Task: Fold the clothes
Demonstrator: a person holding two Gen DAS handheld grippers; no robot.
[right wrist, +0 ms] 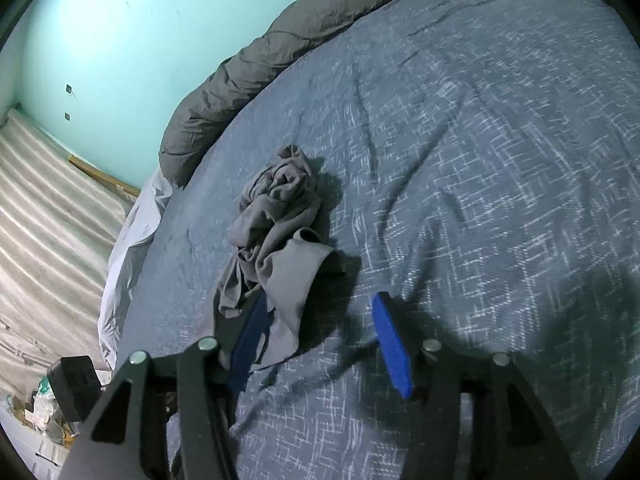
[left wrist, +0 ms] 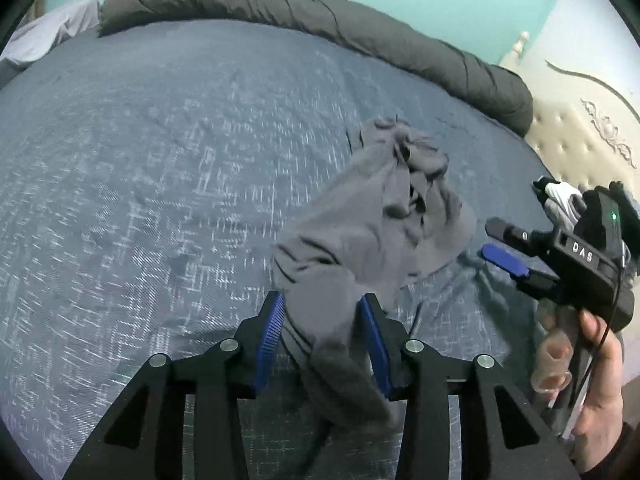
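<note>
Grey garment point(left wrist: 360, 240) pinched in left tool point(left wrist: 324, 312); right tool point(right wrist: 320, 320) spread apart

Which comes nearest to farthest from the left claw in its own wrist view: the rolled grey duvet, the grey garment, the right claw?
1. Grey garment: clamped in the left claw, bunched just ahead.
2. Right claw: open, off to the right, beside the garment.
3. Rolled grey duvet: along the far edge of the blue bedspread, against the wall.

Matt grey cloth garment point(left wrist: 372, 236) on woven blue bedspread point(left wrist: 160, 160).
</note>
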